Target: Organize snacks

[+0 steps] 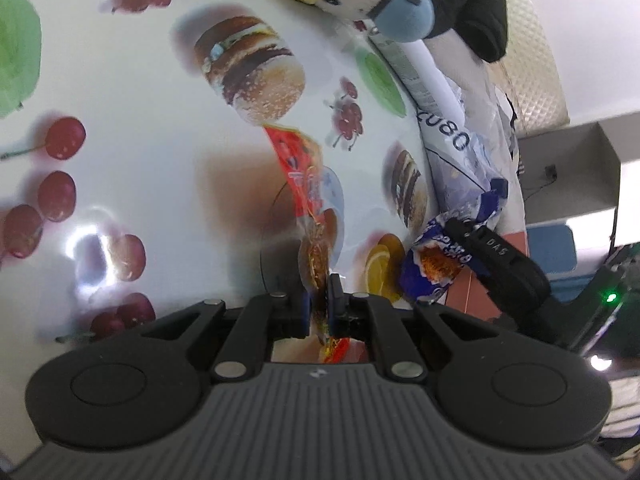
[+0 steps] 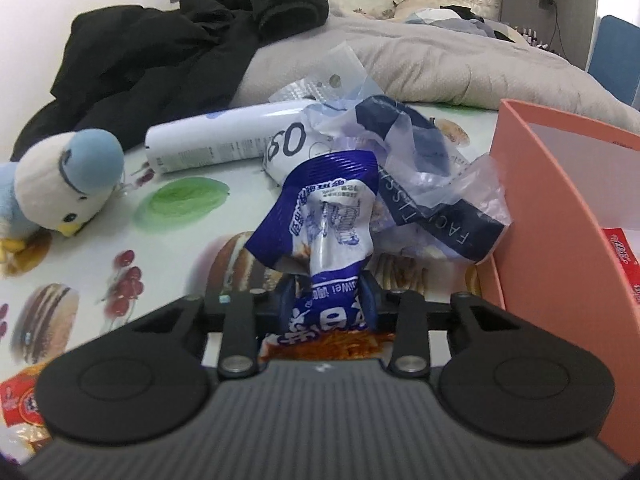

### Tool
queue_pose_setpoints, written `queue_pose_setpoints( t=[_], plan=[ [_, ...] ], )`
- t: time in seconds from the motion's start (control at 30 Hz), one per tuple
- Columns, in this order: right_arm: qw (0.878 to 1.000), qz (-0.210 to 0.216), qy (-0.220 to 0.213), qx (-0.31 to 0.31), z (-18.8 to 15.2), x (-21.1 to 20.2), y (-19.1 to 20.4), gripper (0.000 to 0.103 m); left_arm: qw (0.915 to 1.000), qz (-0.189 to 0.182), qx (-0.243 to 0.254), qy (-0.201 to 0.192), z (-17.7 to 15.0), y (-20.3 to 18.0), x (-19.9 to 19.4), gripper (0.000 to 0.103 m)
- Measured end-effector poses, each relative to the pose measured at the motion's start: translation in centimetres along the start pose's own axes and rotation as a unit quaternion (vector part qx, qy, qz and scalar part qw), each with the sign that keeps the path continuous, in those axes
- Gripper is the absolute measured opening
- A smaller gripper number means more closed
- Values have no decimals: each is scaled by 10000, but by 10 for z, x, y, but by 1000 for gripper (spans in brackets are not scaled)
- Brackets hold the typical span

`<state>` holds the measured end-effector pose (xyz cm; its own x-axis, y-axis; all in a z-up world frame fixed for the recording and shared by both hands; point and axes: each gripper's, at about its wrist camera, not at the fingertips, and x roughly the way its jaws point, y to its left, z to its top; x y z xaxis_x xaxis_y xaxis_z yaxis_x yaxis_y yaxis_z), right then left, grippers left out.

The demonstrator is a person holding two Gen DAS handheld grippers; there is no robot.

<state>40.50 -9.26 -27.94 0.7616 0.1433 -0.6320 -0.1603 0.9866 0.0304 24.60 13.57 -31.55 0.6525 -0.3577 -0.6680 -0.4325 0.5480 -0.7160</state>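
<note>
**Pink box at the right edge, one packet held in each hand-held gripper**

Pink card forms the open box (image 2: 560, 216) seen at the right of the right wrist view; a red packet (image 2: 622, 264) is seen lying inside it, and the rest of its inside is cut off by the frame. A crumpled clear and navy plastic bag (image 2: 420, 168) is pressed against the box's near wall, with a white tube (image 2: 224, 140) lying on its side just behind it.

The right hand-held gripper (image 2: 326, 300) is clenched on a blue and white snack packet (image 2: 324, 216), which is pinched at its lower half and stands up between the fingers, just in front of the plastic bag. The left hand-held gripper (image 1: 318, 308) is clamped tight on a thin red snack packet (image 1: 304, 184), which is held edge-on above the printed surface (image 1: 140, 128). In the left wrist view the blue packet and one black finger of the right gripper are seen close beside the box.

A plush bird (image 2: 60, 184) rests on the surface to the left, near the tube. Black clothing (image 2: 168, 52) and a grey quilt (image 2: 440, 60) are piled along the far edge. Another red packet (image 2: 24, 404) lies at the near left edge. Open surface is left in the middle and left, between the bird and the grippers.
</note>
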Motion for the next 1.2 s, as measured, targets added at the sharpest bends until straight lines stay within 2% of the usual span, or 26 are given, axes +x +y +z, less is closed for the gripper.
queue_pose_setpoints(
  t=[0.23, 0.47, 0.67, 0.93, 1.2],
  plan=[
    [9997, 195, -155, 11, -8, -50, 4, 35, 9991, 110, 421, -20, -17, -12, -22, 7],
    [9986, 474, -125, 204, -33, -113, 5, 35, 9967, 220, 782, 6, -42, -18, -45, 7],
    [9973, 648, -166, 294, -54, -170, 6, 34, 9931, 250, 1128, 180, -61, -30, -72, 7],
    [9961, 690, -345, 421, -71, -239, 5, 34, 9834, 395, 1768, 59, -92, -58, -114, 7],
    [9964, 582, -444, 427, -87, -283, -6, 34, 9661, 539, 2525, -102, -124, -87, -137, 7]
  ],
)
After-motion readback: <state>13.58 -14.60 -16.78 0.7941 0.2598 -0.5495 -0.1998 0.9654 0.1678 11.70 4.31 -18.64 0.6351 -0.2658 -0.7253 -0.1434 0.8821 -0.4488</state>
